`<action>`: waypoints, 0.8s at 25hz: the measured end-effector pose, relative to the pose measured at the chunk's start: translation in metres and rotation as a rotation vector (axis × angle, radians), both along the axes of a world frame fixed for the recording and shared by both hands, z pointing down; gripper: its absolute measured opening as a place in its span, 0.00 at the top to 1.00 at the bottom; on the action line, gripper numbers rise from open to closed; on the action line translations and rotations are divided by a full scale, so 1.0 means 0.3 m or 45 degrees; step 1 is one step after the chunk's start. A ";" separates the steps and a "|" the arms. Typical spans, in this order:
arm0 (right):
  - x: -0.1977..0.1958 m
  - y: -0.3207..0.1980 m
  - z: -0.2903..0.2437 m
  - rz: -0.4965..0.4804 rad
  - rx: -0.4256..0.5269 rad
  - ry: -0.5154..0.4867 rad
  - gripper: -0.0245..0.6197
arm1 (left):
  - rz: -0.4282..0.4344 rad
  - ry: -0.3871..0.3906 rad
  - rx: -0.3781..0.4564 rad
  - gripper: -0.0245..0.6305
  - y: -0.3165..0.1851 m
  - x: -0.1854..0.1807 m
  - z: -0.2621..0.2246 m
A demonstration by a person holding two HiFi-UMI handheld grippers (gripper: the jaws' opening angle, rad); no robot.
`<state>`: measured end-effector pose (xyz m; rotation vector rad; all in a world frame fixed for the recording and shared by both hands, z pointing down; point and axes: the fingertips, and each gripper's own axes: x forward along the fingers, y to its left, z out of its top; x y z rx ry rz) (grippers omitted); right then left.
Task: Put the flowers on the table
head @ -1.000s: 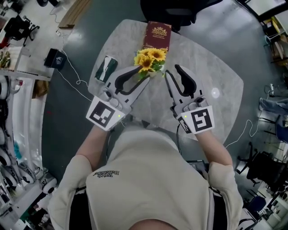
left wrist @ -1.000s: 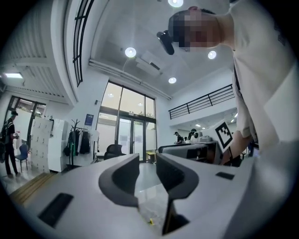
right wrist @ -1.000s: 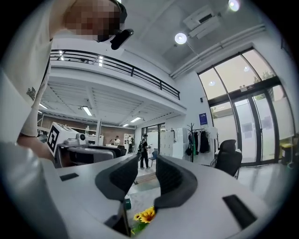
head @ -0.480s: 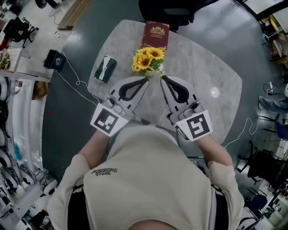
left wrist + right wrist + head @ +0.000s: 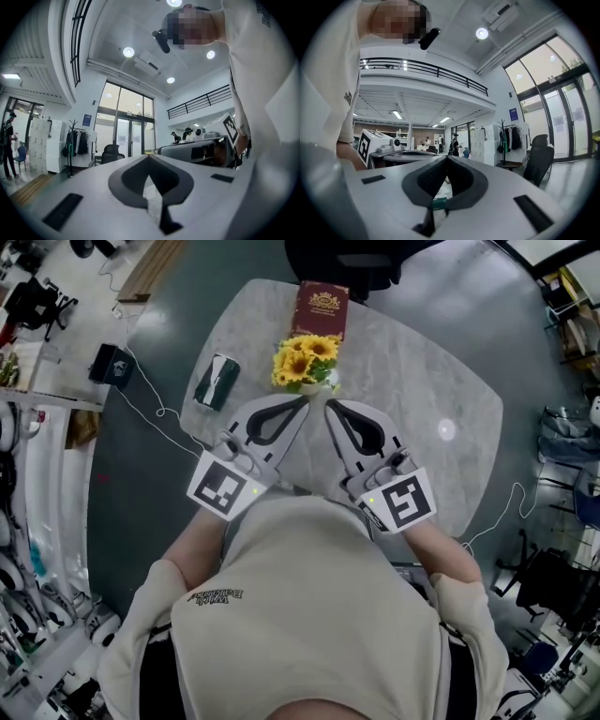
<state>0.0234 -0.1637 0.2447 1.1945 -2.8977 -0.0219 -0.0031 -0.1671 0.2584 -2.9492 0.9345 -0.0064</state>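
A bunch of yellow sunflowers (image 5: 304, 360) stands upright on the grey marble table (image 5: 422, 371), near its far middle. In the head view my left gripper (image 5: 306, 401) and right gripper (image 5: 326, 405) lie side by side just in front of the flowers, tips nearly meeting, not touching them. Both are shut with nothing between the jaws. The left gripper view shows its jaws (image 5: 149, 156) shut and tilted up at the room; the right gripper view shows the same (image 5: 447, 157). Neither gripper view shows the flowers.
A dark red booklet (image 5: 321, 307) lies behind the flowers. A green and white can (image 5: 216, 381) lies to their left. A black chair (image 5: 356, 257) stands beyond the table. A black device (image 5: 105, 362) with a cable sits on the floor at left.
Both grippers have shut and drawn back from the flowers towards the person, their tips coming together. The flowers stay standing on the table.
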 end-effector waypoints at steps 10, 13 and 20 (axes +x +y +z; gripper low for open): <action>0.024 0.003 -0.016 0.024 0.016 0.015 0.95 | 0.020 0.007 -0.019 0.95 0.027 0.027 -0.003; 0.030 0.002 -0.012 0.021 0.014 0.017 0.95 | 0.026 0.017 -0.020 0.95 0.026 0.034 -0.006; 0.025 0.023 -0.016 0.003 0.014 0.018 0.95 | 0.021 -0.003 -0.013 0.95 0.037 0.039 0.004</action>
